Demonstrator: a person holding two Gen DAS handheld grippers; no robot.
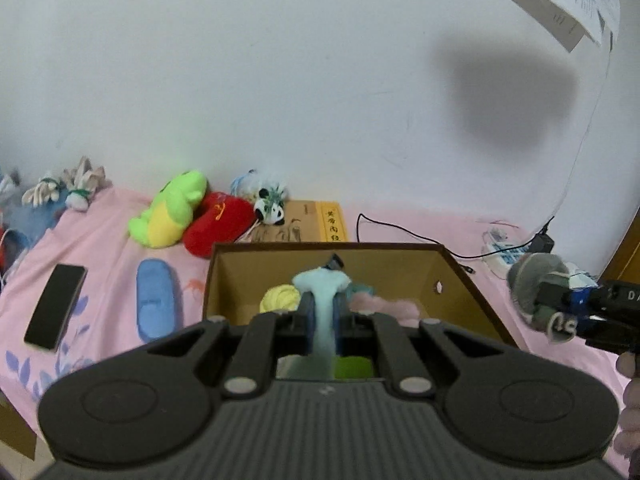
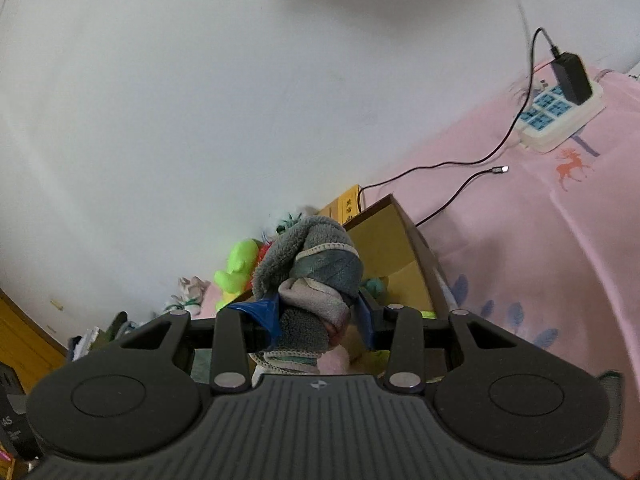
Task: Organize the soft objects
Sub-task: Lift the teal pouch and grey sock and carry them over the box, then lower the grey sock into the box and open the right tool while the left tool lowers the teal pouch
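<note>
My left gripper [image 1: 322,312] is shut on a pale mint cloth [image 1: 322,304] that hangs over an open brown cardboard box [image 1: 460,280]. Inside the box lie a yellow rolled cloth [image 1: 280,298] and a pink fluffy cloth [image 1: 384,306]. My right gripper [image 2: 318,316] is shut on a bundled grey towel [image 2: 316,264], held up to the right of the box; in the left wrist view this grey towel [image 1: 532,280] shows at the right edge. The box [image 2: 384,236] lies behind the towel in the right wrist view.
On the pink bedsheet [image 1: 400,224] lie a green plush frog [image 1: 172,212], a red plush [image 1: 220,220], a panda toy [image 1: 272,208], a blue slipper [image 1: 154,300], a black phone [image 1: 56,306] and a yellow book [image 1: 316,222]. A power strip [image 2: 560,116] with black cable lies right.
</note>
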